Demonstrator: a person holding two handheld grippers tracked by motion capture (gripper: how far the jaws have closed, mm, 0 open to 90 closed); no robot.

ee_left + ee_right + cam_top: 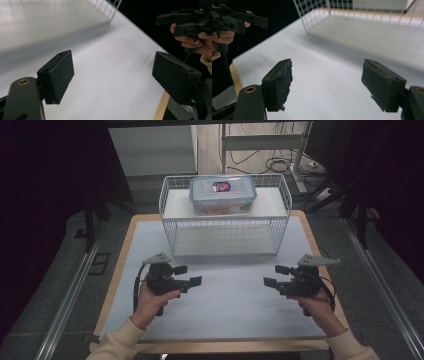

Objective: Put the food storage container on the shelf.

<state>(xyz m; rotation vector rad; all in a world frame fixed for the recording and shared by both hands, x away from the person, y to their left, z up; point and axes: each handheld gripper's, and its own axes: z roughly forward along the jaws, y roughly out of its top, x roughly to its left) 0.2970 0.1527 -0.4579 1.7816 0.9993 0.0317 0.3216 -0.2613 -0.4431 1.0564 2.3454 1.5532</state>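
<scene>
Near the front of the bench (225,320): left tool (191,275) and right tool (272,275), each in a hand, pointed at one another across bare white top, both spread wide and empty. Farther back, centred: wire basket (172,227), well apart from both tools. On its upper shelf: lidded plastic box (222,195).
</scene>
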